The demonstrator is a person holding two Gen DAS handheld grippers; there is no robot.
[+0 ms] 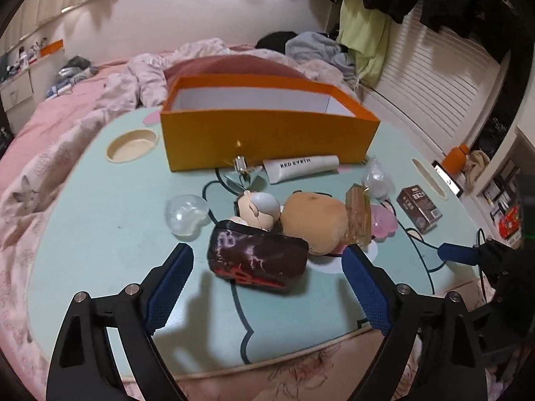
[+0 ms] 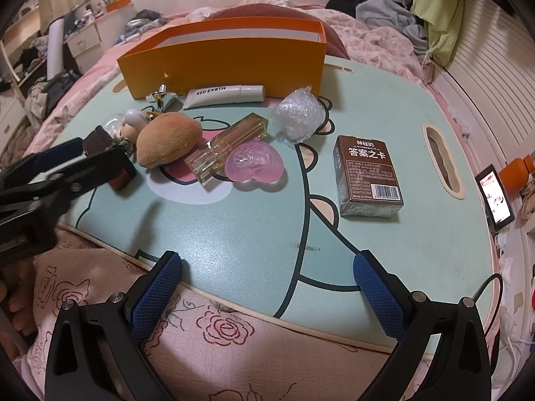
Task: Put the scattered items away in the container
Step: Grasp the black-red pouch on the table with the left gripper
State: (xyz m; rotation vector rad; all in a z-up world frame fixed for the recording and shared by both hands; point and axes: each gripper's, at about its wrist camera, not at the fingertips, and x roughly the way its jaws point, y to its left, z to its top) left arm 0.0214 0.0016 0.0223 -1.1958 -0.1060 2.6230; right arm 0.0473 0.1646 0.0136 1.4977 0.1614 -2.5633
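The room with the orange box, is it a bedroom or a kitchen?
Most likely a bedroom. The lap table sits on a bed with a pink quilt, and clothes hang by the wall behind it.

"RED EARTH" on white tube [image 2: 224, 95]; "Made in China" on brown box [image 2: 367, 176]

Orange box [image 1: 267, 137], mint cartoon-printed table [image 1: 110, 227], brown card pack [image 2: 367, 175], pink translucent heart [image 2: 254, 165], tan plush [image 2: 169, 142], rose-patterned pink bedding [image 2: 217, 330]

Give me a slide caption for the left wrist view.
Open left gripper approaches a dark pouch before the empty orange box.
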